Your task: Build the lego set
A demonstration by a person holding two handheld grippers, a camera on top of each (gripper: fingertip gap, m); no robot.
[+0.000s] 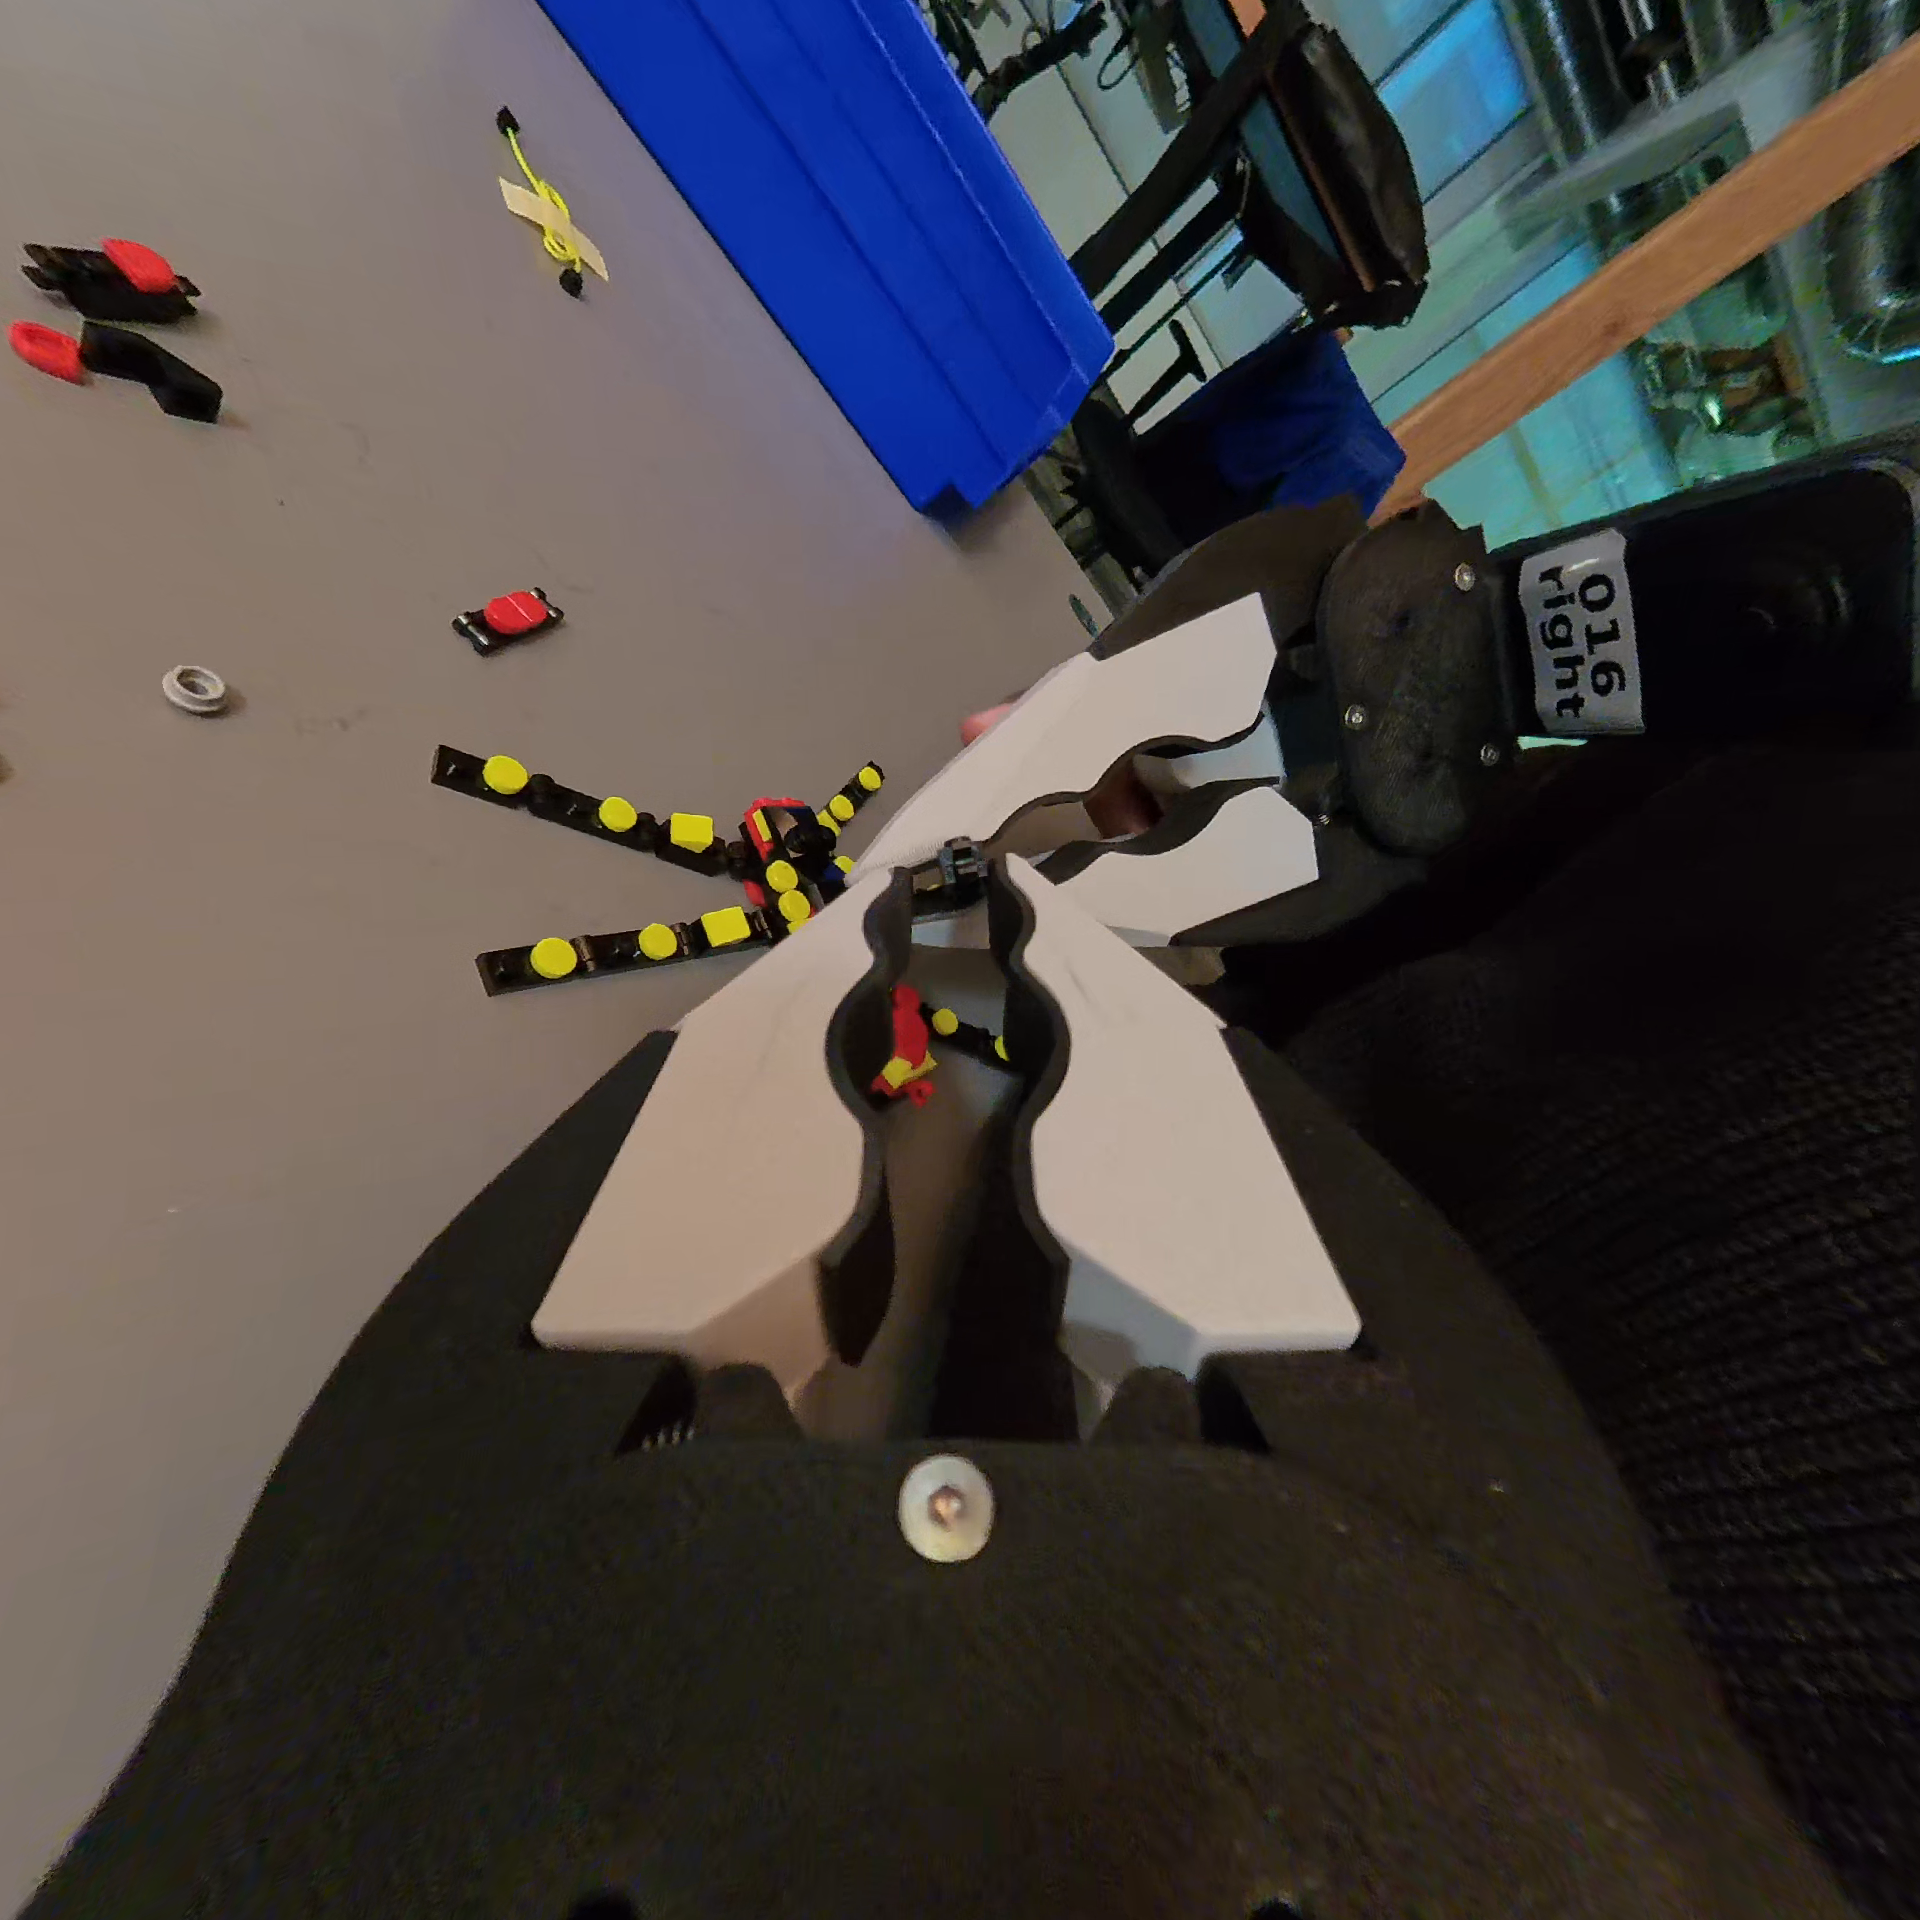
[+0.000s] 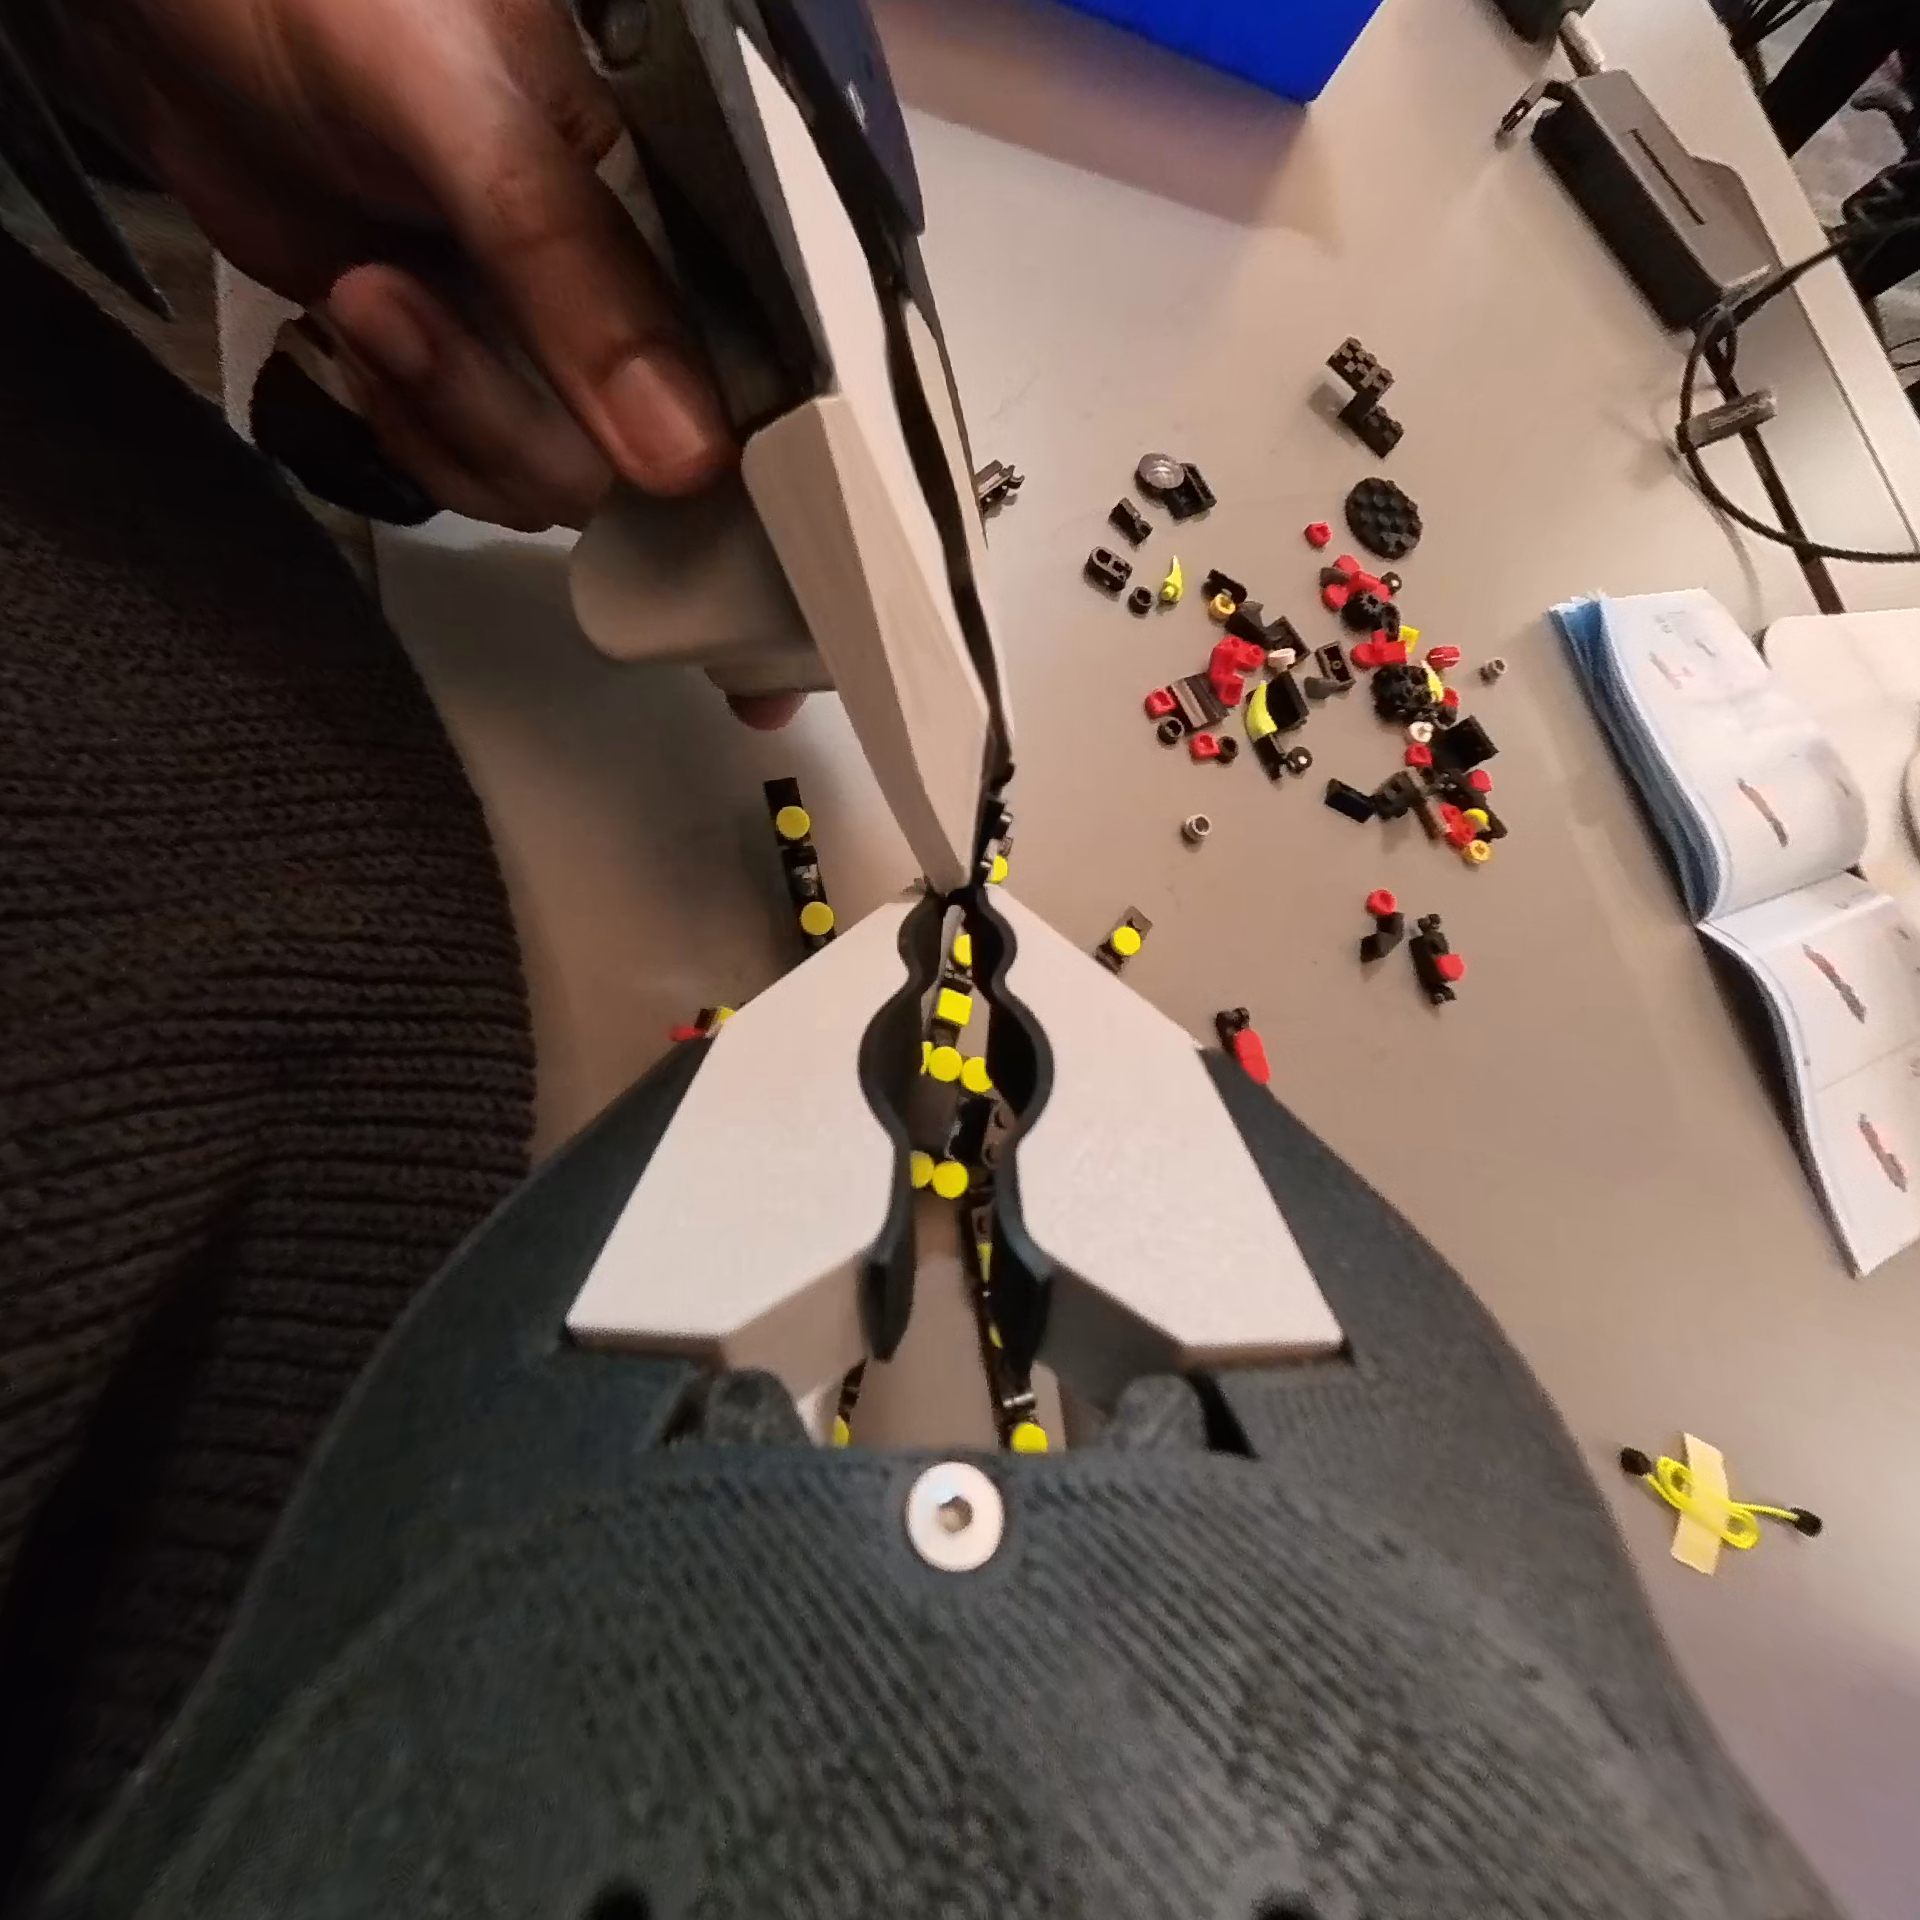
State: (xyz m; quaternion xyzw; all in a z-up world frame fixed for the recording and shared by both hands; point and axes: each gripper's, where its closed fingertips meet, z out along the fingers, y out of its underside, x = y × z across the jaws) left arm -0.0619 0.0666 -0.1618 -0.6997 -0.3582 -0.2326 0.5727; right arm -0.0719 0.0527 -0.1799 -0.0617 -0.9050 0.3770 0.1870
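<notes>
A lego model [image 1: 665,862] with long black legs bearing yellow studs and a red, blue and yellow middle lies on the grey table [image 1: 312,1143]. My left gripper [image 1: 951,883] is shut on a small black piece [image 1: 961,862] over the model's near side. My right gripper [image 1: 1013,847] comes in from the right, tip to tip with it. In the right wrist view my right gripper [image 2: 951,909] is pinched shut on a thin black leg of the model [image 2: 951,1039], which runs under it. The left gripper [image 2: 987,831] comes down from above, held by a hand [image 2: 468,260].
A pile of loose black, red and yellow pieces [image 2: 1351,675] lies beyond the model, with an open booklet [image 2: 1766,831] to its right. Small red and black builds [image 1: 104,281], a grey ring [image 1: 195,689], a yellow string [image 1: 551,213] and a blue bin [image 1: 852,229] are on the table.
</notes>
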